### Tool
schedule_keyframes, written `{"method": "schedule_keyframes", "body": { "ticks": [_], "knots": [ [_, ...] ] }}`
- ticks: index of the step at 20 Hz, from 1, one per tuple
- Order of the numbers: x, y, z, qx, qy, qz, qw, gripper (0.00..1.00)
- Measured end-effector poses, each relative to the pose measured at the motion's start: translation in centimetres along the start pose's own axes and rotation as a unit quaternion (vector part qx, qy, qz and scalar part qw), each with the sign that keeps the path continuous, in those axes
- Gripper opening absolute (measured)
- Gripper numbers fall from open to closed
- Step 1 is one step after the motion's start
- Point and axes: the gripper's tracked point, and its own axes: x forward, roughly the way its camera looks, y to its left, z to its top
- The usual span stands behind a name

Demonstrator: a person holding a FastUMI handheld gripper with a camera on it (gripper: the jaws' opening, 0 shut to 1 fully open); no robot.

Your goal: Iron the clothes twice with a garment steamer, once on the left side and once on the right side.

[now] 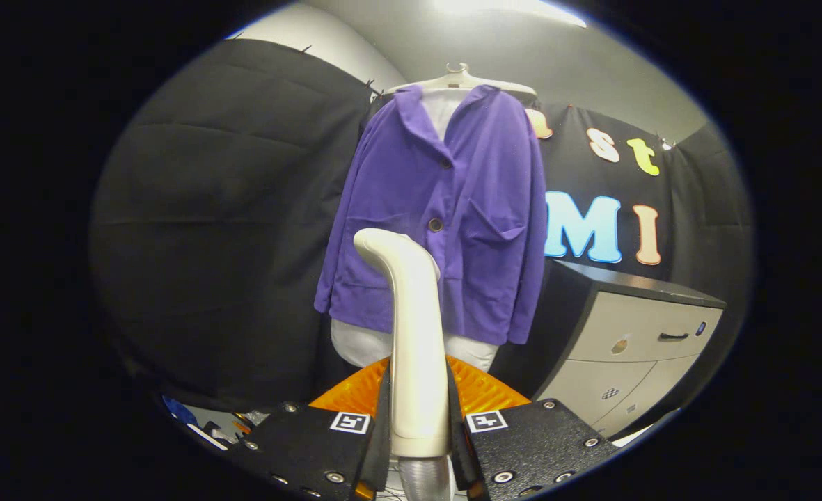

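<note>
A purple jacket (445, 209) hangs on a white mannequin torso (452, 83) ahead of me, buttoned, with two front pockets. The cream-white garment steamer (414, 327) stands upright between my fingers, its curved head bent toward the lower left half of the jacket, near a dark button (436, 225). My gripper (417, 417) is shut on the steamer's handle, both fingers pressing its sides. A grey ribbed hose (423, 480) leaves the handle's bottom end. I cannot tell whether the head touches the cloth.
An orange ribbed object (480, 390) lies just beyond my fingers, below the mannequin. A grey drawer cabinet (633, 348) with a dark top stands to the right of the jacket. Black cloth walls (230, 223) close the booth on the left and behind.
</note>
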Motion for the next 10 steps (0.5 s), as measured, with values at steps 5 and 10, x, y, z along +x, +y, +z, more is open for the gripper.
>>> {"method": "schedule_keyframes", "body": {
  "ticks": [5,10],
  "knots": [
    [-6.1,-6.8,3.5,0.014,-0.038,-0.034,0.999,0.36],
    [-11.2,-11.9,7.2,0.031,-0.085,-0.048,0.995,0.36]
  ]
}}
